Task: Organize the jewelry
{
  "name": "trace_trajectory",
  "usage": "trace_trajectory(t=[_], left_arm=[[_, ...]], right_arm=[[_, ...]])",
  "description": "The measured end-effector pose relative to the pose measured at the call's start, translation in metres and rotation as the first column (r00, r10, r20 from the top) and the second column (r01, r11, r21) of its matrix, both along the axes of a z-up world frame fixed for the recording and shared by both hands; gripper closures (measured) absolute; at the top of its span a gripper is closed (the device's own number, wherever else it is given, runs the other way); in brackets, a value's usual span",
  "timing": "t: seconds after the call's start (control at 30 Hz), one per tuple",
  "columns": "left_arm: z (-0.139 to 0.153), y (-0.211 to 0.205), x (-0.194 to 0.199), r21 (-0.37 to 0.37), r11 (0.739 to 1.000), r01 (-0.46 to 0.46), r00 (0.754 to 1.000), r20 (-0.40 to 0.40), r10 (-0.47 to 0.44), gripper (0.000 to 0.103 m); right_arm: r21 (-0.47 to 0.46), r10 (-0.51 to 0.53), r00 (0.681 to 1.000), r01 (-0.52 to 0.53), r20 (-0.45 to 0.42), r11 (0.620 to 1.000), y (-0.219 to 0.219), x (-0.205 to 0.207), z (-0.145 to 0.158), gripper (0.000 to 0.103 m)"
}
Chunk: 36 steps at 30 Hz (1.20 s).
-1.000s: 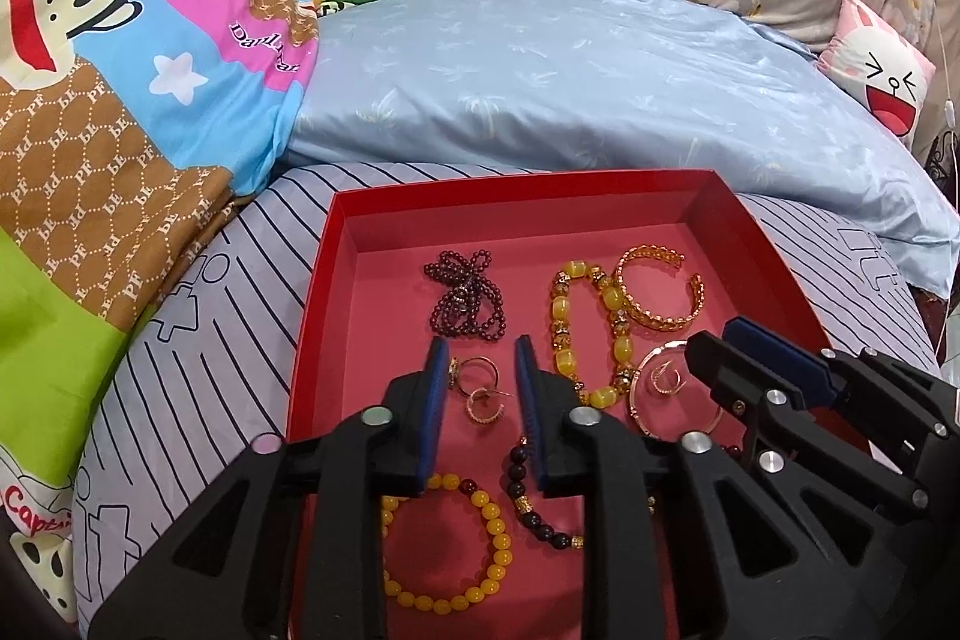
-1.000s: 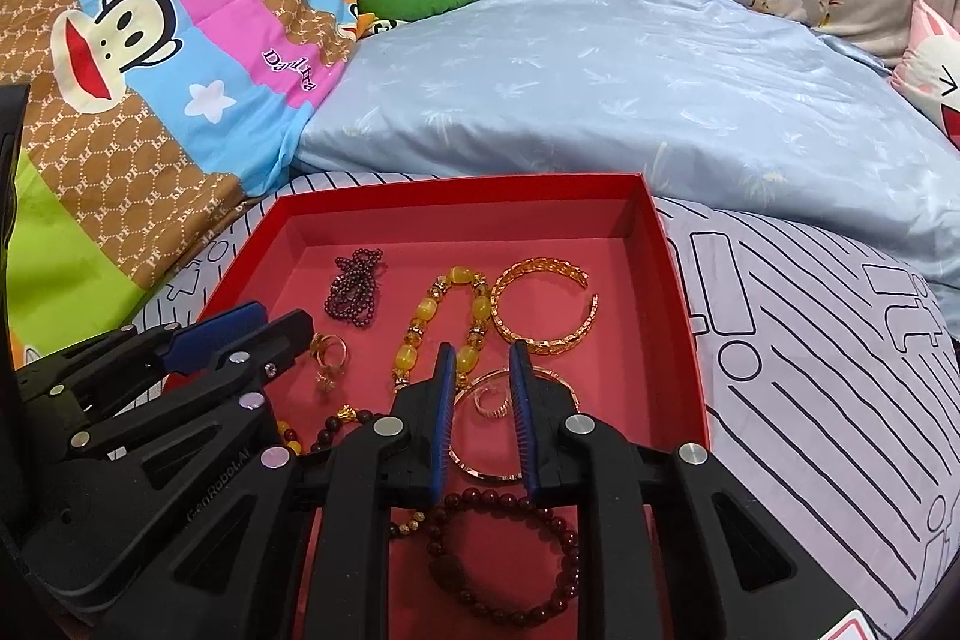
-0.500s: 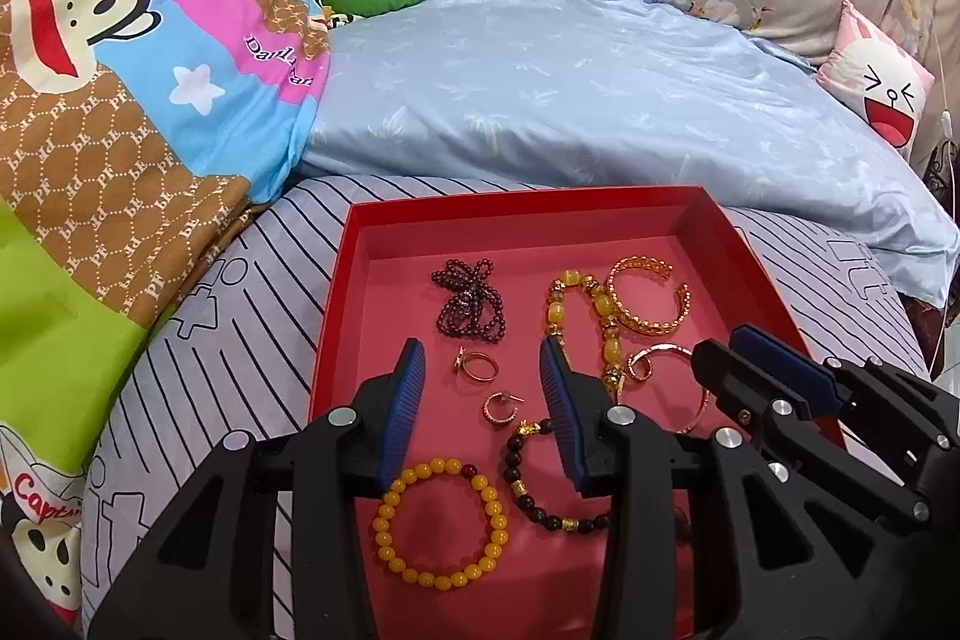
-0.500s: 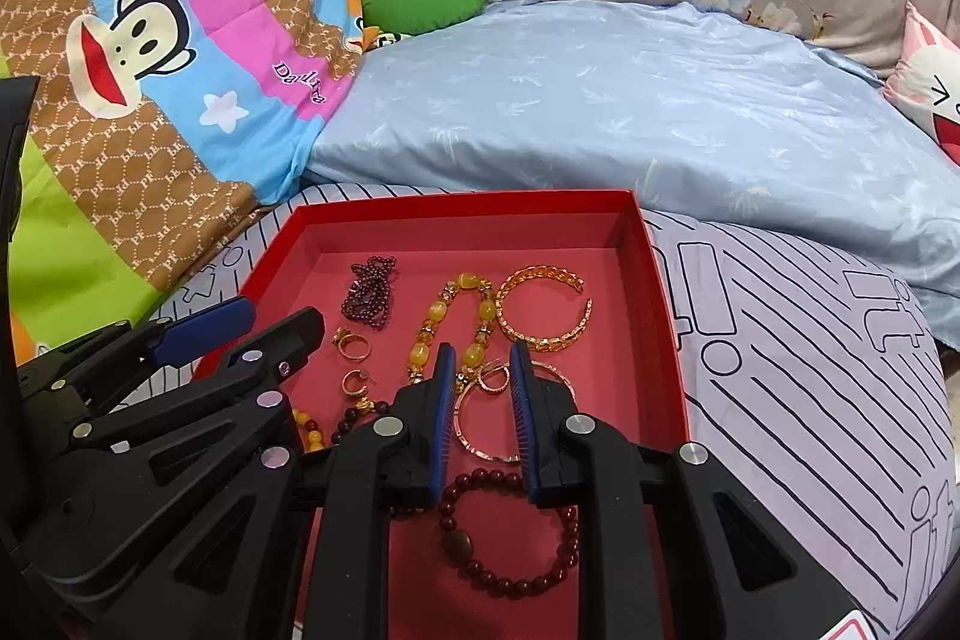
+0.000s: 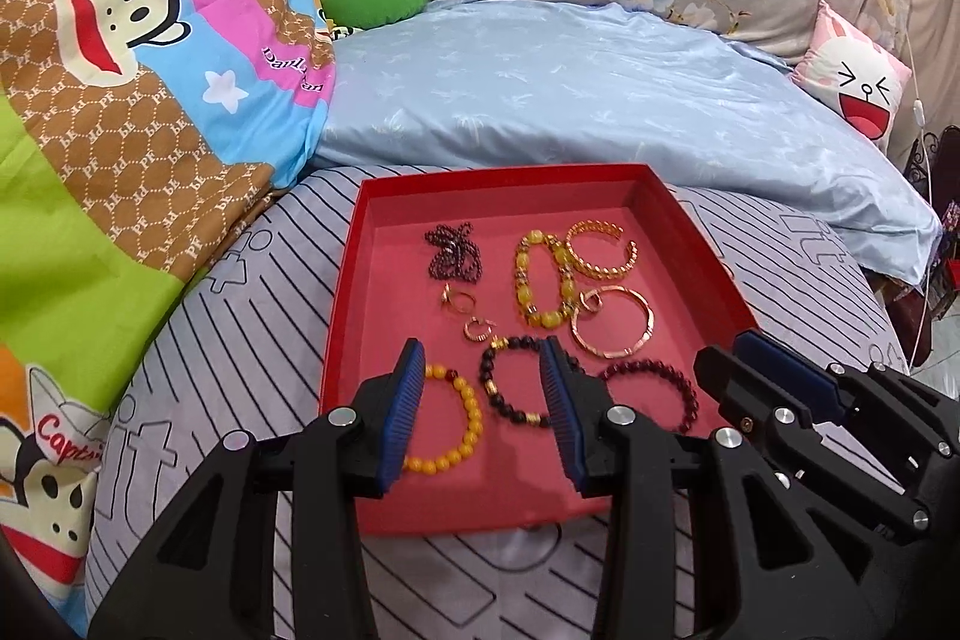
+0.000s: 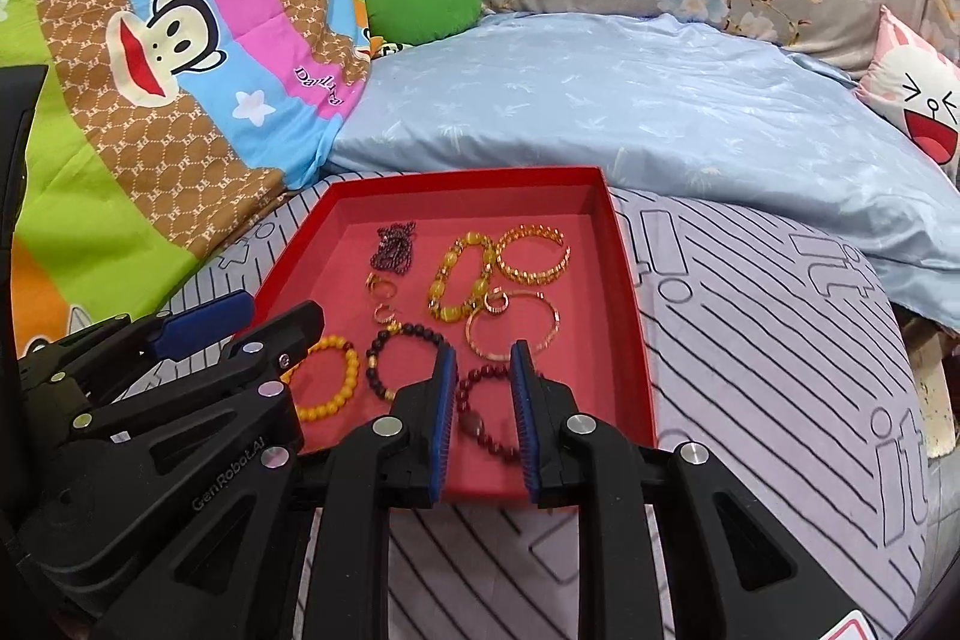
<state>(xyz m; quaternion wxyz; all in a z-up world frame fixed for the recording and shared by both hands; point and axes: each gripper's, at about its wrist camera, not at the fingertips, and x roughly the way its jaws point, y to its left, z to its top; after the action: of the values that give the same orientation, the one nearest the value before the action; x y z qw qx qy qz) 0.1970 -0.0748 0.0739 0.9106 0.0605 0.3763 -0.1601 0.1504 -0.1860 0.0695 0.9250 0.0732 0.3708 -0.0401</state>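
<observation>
Left wrist view: a red tray on a striped pillow holds the jewelry: a dark bead strand, a gold cuff, a chunky yellow bracelet, a thin gold bangle and small gold rings. The left gripper hangs wide open and empty over a yellow bead bracelet and a black bead bracelet. The right gripper, partly open and empty, frames a dark red bracelet. "GenRobot.AI" is printed on the left tool. A monkey quilt reads "PF" and "Captain".
</observation>
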Motion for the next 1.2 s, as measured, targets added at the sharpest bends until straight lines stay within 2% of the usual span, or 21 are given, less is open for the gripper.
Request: trace_trajectory(t=[0.23, 0.53, 0.9, 1.2], left_arm=[[0.0, 0.007, -0.038, 0.001, 1.0, 0.001, 1.0, -0.012, -0.001, 0.065], [-0.01, 0.017, -0.066, -0.001, 1.0, -0.009, 0.999, -0.053, 0.009, 0.065], [-0.013, 0.022, -0.08, 0.04, 0.998, -0.045, 0.998, -0.048, 0.047, 0.065], [-0.011, 0.024, -0.083, 0.06, 0.996, -0.066, 0.997, -0.036, 0.068, 0.054]], right_arm=[[-0.009, -0.017, 1.0, 0.017, -0.004, 1.0, 0.008, -0.039, 0.003, 0.08], [-0.011, -0.013, 1.0, 0.013, -0.026, 1.0, 0.016, -0.069, -0.004, 0.079], [-0.017, -0.021, 0.999, 0.02, -0.039, 1.0, 0.017, -0.082, -0.007, 0.065], [-0.024, -0.039, 0.999, 0.038, -0.037, 0.999, 0.011, -0.087, -0.007, 0.054]])
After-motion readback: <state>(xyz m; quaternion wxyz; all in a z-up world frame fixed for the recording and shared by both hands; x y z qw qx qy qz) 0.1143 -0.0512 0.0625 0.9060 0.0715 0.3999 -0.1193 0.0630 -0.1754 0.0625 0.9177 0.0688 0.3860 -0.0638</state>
